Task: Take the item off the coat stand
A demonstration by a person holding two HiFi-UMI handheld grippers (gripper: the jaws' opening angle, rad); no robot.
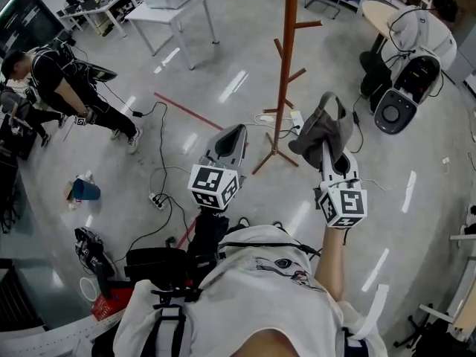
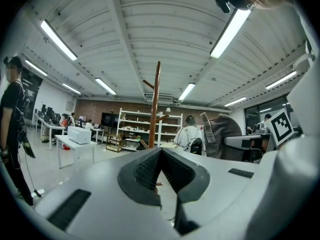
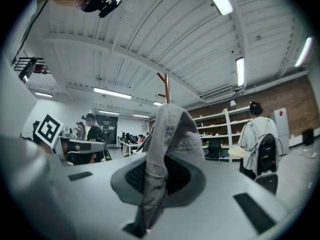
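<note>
A brown wooden coat stand (image 1: 285, 65) rises from the shiny floor ahead of me. My right gripper (image 1: 328, 152) is shut on a grey cap (image 1: 321, 129), held in the air just right of the stand and apart from its pegs. In the right gripper view the cap (image 3: 170, 134) drapes over the closed jaws and hides most of the stand (image 3: 166, 86) behind it. My left gripper (image 1: 231, 137) is shut with nothing in it, left of the stand's base. The left gripper view shows the stand (image 2: 155, 109) ahead and the cap (image 2: 222, 134) to its right.
A white table (image 1: 172, 15) with a printer stands at the back left. A person in black (image 1: 52, 80) bends at the far left. Cables and a power strip (image 1: 156, 199) lie on the floor. A chair with a white jacket (image 1: 416, 43) is at the back right.
</note>
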